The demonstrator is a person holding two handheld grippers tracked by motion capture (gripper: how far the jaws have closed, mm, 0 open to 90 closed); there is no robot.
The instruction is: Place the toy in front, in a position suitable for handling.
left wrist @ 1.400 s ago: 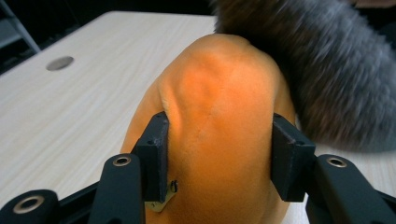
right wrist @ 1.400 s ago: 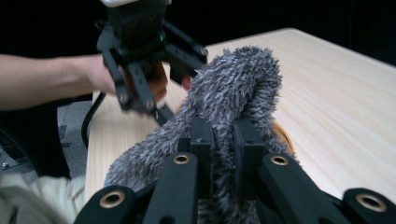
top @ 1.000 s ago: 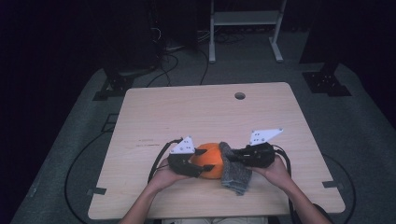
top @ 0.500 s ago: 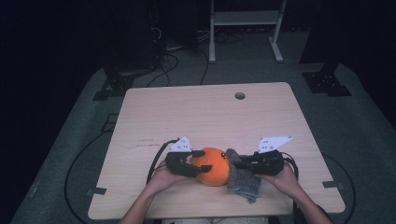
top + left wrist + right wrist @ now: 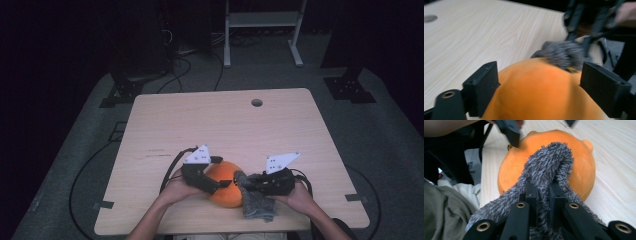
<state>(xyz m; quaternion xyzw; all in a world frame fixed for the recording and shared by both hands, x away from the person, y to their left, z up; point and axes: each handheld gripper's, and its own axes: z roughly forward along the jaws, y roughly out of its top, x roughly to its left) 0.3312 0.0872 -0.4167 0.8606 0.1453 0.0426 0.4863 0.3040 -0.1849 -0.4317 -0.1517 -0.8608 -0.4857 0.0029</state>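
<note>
High view first: your pale wooden table (image 5: 200, 125) carries a round orange plush toy (image 5: 225, 187) near its front edge, between your two hands. A fuzzy grey cloth (image 5: 256, 204) drapes against the toy's right side and onto the tabletop. Your left gripper (image 5: 220, 184) has just been opening; its jaws stand wide on either side of the toy (whether the pads touch is unclear). Your right gripper (image 5: 543, 197) is pinched tight on the grey cloth.
</note>
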